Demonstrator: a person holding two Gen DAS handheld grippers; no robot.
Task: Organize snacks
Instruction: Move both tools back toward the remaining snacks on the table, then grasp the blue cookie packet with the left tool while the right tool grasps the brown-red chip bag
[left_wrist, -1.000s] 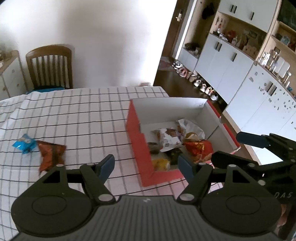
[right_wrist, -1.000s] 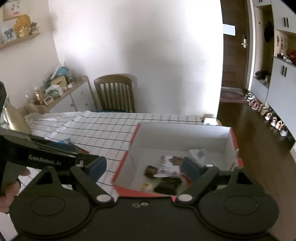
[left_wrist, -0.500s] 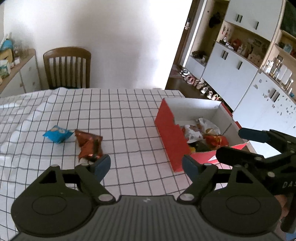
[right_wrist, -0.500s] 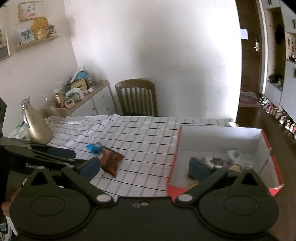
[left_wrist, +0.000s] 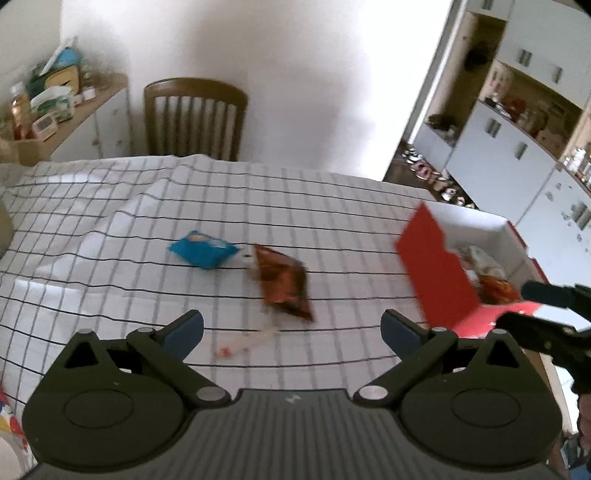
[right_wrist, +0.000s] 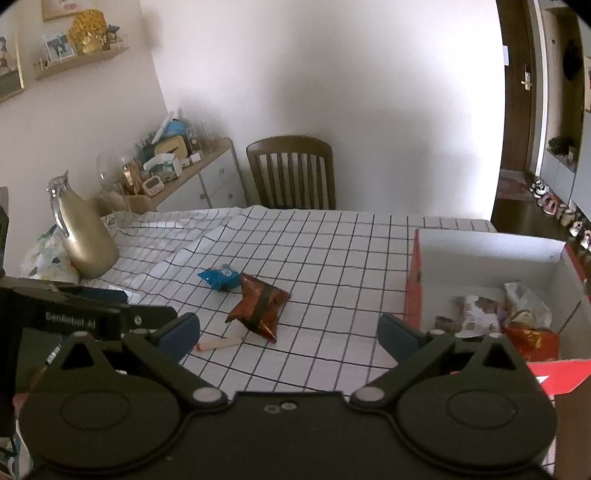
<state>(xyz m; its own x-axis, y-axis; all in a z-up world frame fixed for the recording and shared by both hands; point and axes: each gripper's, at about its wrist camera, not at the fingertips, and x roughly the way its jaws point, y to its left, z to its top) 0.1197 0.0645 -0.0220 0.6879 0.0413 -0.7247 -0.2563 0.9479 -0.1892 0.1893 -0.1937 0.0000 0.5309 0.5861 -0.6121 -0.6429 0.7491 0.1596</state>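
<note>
- The brown snack packet (right_wrist: 258, 308) lies flat on the checked worktop (right_wrist: 332, 251), long axis running from its far end toward the cameras.
- The blue packet (right_wrist: 219, 277) lies just beside its far end.
- The red box (right_wrist: 413, 288), well apart on the right, holds snacks.
- Left gripper (left_wrist: 291, 330): fingers just opened wide, nothing between them.
- Right gripper (right_wrist: 288, 332): likewise spread wide, gripping nothing.

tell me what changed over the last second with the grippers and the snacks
Both views swung from the red cardboard box toward the loose snacks. The left gripper and right gripper jaws have just been opening, nothing between them. The blue packet, brown-orange packet and box stayed put.
</note>
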